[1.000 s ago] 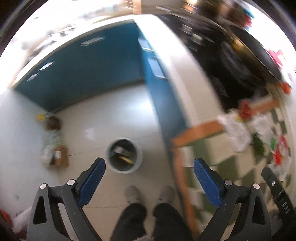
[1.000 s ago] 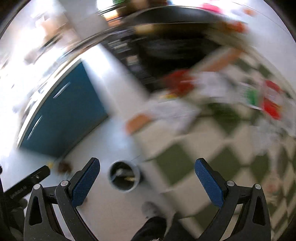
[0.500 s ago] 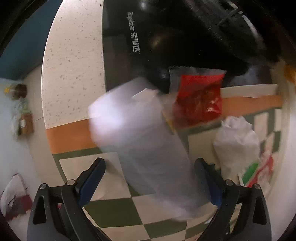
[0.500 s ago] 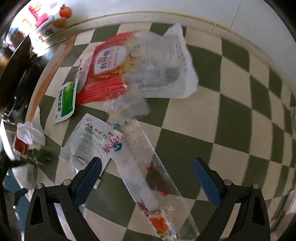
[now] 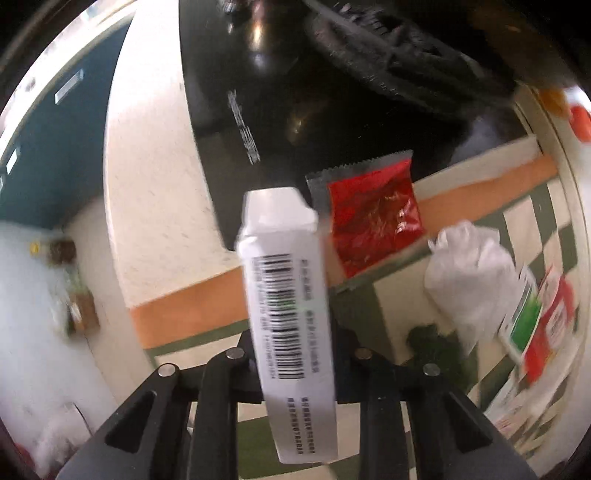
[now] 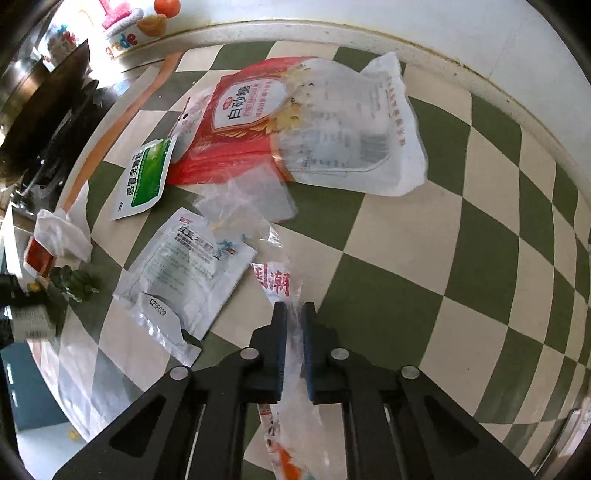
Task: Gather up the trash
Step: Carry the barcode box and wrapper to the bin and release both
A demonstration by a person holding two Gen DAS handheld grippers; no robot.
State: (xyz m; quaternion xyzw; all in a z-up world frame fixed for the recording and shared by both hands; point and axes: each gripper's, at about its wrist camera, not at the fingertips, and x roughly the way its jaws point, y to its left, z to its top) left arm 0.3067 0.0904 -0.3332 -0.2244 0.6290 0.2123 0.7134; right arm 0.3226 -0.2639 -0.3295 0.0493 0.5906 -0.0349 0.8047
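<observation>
Floor bin gone from view, checkered tablecloth [image 6: 424, 258] littered with wrappers [image 6: 184, 273], black stove [image 5: 277, 92]

You have a green-and-cream checkered cloth [image 6: 424, 266] with an orange border [image 5: 184, 306] over the speckled tabletop [image 5: 147, 192]. A black cooker [image 5: 280, 96] sits at its far edge, teal cabinets [image 5: 48, 155] stand beyond, and a colourful decorated container [image 6: 122, 22] stands by the wall.

white box [image 5: 288, 295] hiding tool pads, blurred

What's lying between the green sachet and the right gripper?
In the right wrist view, a white foil sachet lies between the green sachet and the right gripper.
</observation>
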